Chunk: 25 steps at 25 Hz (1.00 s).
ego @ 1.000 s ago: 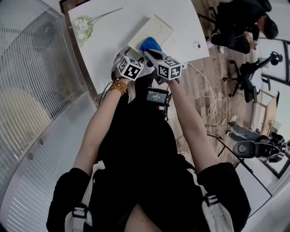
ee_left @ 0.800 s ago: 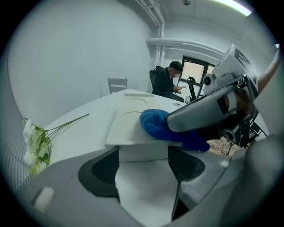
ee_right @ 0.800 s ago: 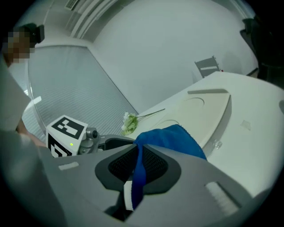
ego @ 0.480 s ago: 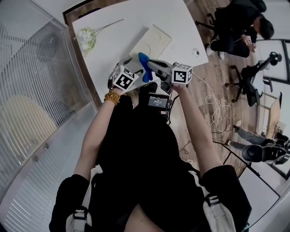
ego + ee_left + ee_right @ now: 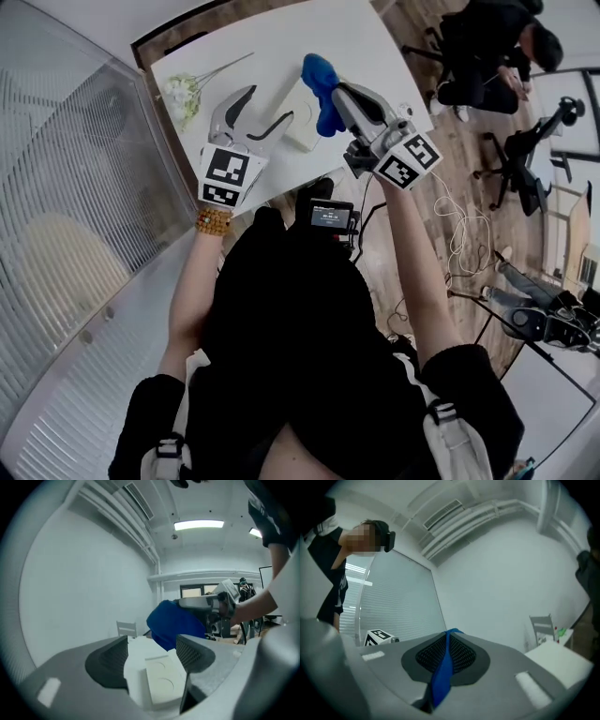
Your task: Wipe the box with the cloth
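A flat white box sits between the jaws of my left gripper, raised over the white table. In the left gripper view the box, with two round embossed marks, fills the gap between both pads of the left gripper. My right gripper is shut on a blue cloth, which hangs just right of the box. The same cloth hangs behind the box's far end, held by the right gripper. In the right gripper view a thin blue cloth strip is pinched between the closed jaws of the right gripper.
White flowers lie on the table's left part. A ribbed glass partition runs along the left. On the wooden floor to the right are cables, an office chair and a seated person.
Both grippers have risen toward the head camera. The left one now has the box between its jaws. The cloth has come off the box top and hangs beside it.
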Each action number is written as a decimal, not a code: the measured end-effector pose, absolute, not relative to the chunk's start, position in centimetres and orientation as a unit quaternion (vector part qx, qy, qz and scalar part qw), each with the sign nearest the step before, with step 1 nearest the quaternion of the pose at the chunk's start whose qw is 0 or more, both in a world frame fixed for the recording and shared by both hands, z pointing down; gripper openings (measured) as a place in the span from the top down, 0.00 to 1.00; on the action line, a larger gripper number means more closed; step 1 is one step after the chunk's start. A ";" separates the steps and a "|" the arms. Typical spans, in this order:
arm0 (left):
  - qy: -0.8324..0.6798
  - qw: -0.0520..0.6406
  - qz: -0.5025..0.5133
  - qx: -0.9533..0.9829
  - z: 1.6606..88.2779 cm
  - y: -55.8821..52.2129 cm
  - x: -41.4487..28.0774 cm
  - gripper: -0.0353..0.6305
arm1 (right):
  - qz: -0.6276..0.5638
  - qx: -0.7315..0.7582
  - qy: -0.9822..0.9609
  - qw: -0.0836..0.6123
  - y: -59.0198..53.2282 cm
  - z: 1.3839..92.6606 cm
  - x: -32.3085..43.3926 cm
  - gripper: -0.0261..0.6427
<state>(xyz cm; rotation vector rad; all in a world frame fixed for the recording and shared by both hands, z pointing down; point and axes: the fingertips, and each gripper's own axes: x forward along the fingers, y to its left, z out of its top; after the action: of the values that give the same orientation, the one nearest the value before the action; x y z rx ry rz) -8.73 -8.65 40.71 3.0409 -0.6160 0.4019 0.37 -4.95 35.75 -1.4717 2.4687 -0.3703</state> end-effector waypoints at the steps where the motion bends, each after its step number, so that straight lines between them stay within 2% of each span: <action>1: -0.209 0.000 0.107 0.972 38.8 -9.1 -8.9 0.46 | -0.098 -0.520 0.840 0.121 -5.1 34.1 0.6 0.90; 6: -0.265 -0.026 0.028 0.964 31.4 -10.8 -9.7 0.52 | 0.021 -0.594 0.797 0.103 -5.3 27.6 0.9 0.91; 11: -0.292 -0.053 0.004 0.955 29.4 -10.9 -10.1 0.58 | 0.104 -0.628 0.770 0.051 -4.7 24.7 -1.3 0.93; 16: -0.298 -0.047 0.007 0.954 30.4 -10.3 -10.4 0.63 | 0.118 -0.640 0.759 0.025 -4.5 24.8 -3.2 0.93; 25: -0.299 -0.038 0.012 0.953 31.8 -9.2 -10.9 0.76 | 0.091 -0.685 0.723 0.022 -3.9 27.2 -2.7 0.93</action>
<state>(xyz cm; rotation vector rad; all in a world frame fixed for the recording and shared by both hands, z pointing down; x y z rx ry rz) -10.90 -9.22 31.80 3.0694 -0.9629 0.0389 -2.72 -3.93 27.16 -2.1214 2.2393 0.2804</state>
